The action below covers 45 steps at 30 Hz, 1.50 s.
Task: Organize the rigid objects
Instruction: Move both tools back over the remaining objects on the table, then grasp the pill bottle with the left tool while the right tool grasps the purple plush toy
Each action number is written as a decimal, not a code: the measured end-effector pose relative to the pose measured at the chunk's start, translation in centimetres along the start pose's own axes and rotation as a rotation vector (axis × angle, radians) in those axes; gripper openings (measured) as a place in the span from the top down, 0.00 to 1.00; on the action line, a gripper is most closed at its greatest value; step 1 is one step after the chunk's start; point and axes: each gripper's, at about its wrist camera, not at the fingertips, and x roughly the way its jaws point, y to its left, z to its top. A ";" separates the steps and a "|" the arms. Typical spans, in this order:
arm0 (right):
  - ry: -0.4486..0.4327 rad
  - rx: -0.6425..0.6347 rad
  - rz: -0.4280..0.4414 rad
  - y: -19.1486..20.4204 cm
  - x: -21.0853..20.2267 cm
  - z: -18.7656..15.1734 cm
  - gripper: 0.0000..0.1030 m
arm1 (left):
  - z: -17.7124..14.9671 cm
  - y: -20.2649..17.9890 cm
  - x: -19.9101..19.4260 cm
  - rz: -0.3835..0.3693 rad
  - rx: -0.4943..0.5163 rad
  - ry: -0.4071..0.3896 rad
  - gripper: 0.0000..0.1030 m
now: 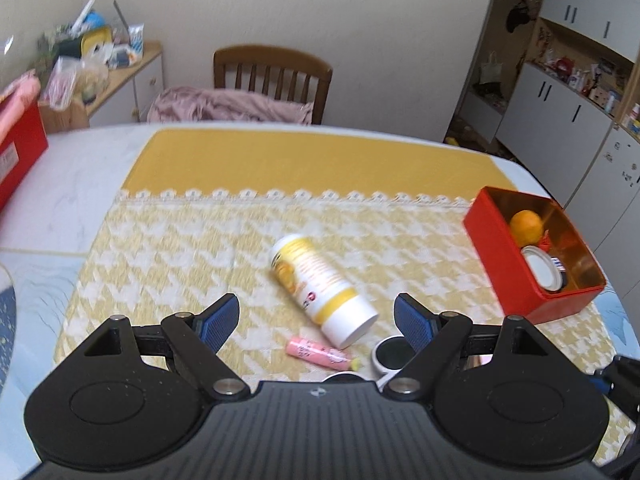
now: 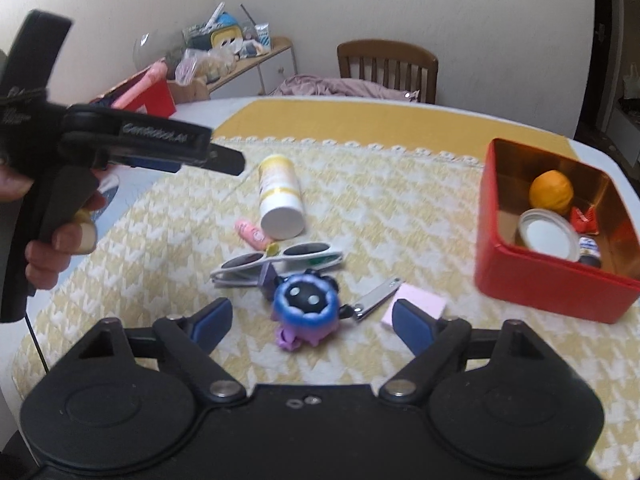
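A yellow-and-white bottle [image 1: 320, 286] lies on its side on the checked cloth, with a small pink tube [image 1: 320, 354] by its base. My left gripper [image 1: 316, 320] is open and empty, hovering just short of the bottle. In the right wrist view the bottle [image 2: 280, 196], pink tube [image 2: 253, 235], white sunglasses [image 2: 280, 262], a blue-purple round toy [image 2: 304, 308], nail clippers [image 2: 376, 294] and a pink pad [image 2: 420, 302] lie on the cloth. My right gripper [image 2: 310, 326] is open and empty, just in front of the toy. The left gripper [image 2: 152, 148] hangs above the cloth at left.
An open red box [image 2: 540, 280] at the right holds an orange [image 2: 550, 190], a jar lid [image 2: 546, 234] and small items; it also shows in the left wrist view [image 1: 508, 264]. A wooden chair [image 1: 272, 72] with pink cloth stands behind the table. A red box [image 1: 16, 148] sits far left.
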 end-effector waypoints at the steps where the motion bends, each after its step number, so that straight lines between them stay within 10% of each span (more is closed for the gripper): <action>1: 0.008 -0.007 -0.003 0.2 0.4 0.0 0.18 | 0.1 0.3 0.6 -0.003 -0.009 0.014 0.18; 26: 0.110 -0.092 -0.049 1.3 6.3 0.6 0.33 | 2.5 -0.5 11.3 0.038 -0.053 0.184 0.19; 45: 0.140 -0.179 -0.110 2.1 7.1 0.6 0.37 | 2.2 0.2 11.3 0.050 -0.061 0.184 0.56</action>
